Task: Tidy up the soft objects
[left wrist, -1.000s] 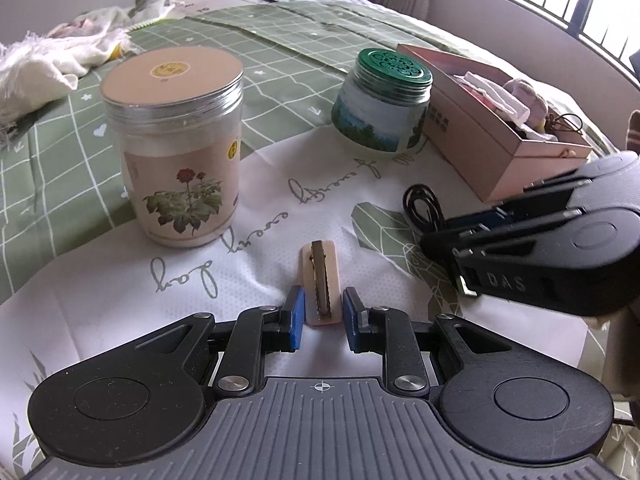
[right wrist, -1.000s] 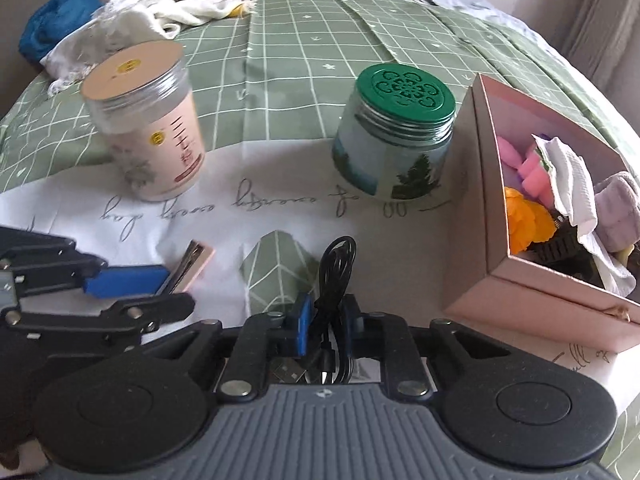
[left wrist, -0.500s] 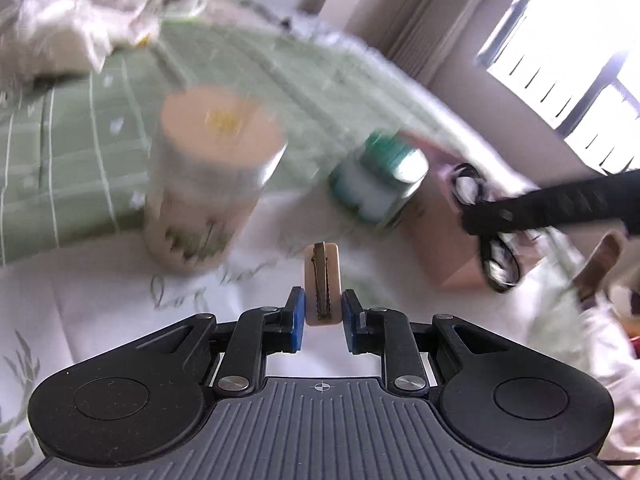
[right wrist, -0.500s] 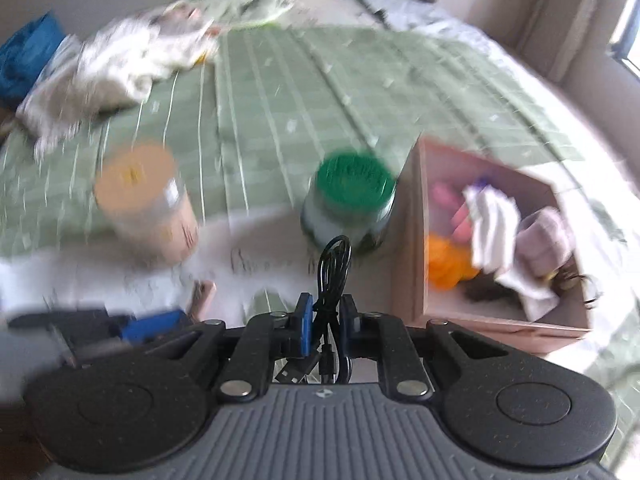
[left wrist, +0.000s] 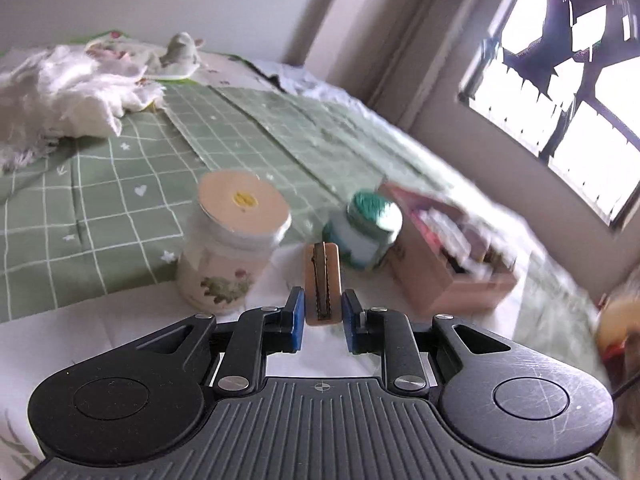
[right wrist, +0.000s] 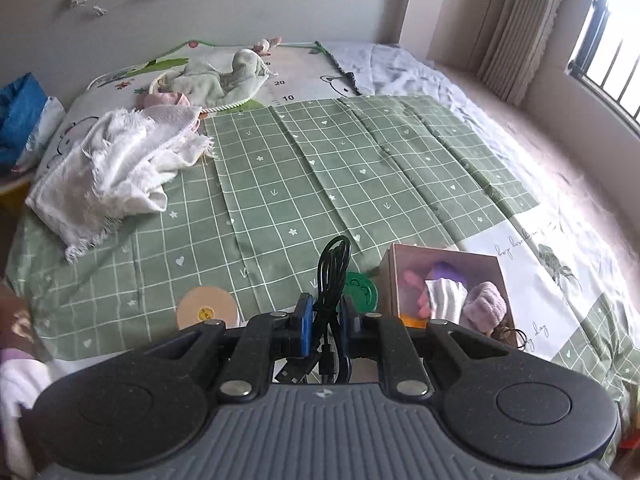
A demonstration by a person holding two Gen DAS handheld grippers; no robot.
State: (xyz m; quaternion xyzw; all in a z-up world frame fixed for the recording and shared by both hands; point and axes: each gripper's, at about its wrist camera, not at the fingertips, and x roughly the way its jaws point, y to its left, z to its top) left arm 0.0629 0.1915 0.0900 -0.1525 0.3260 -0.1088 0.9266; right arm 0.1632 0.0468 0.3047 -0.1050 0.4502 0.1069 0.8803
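Observation:
My left gripper (left wrist: 322,320) is shut on a small pink hair clip (left wrist: 322,280) with a dark metal strip, held up above the bed. My right gripper (right wrist: 325,326) is shut on a coiled black cable (right wrist: 333,276), raised high over the bed. The open pink box (left wrist: 444,256) holds soft items; it also shows in the right wrist view (right wrist: 448,292), below and right of the cable. A jar with a tan lid (left wrist: 236,240) and a jar with a green lid (left wrist: 368,228) stand left of the box.
A white fringed cloth (right wrist: 108,176) lies crumpled at the far left of the green checked bedspread (right wrist: 320,168). A pale green garment (right wrist: 216,76) lies near the headboard wall. A window (left wrist: 560,92) and curtain (right wrist: 512,28) are on the right.
Both grippers have lifted well above the bed with the clip and the cable; the jars and box now look smaller and lower. The right gripper is no longer in the left wrist view.

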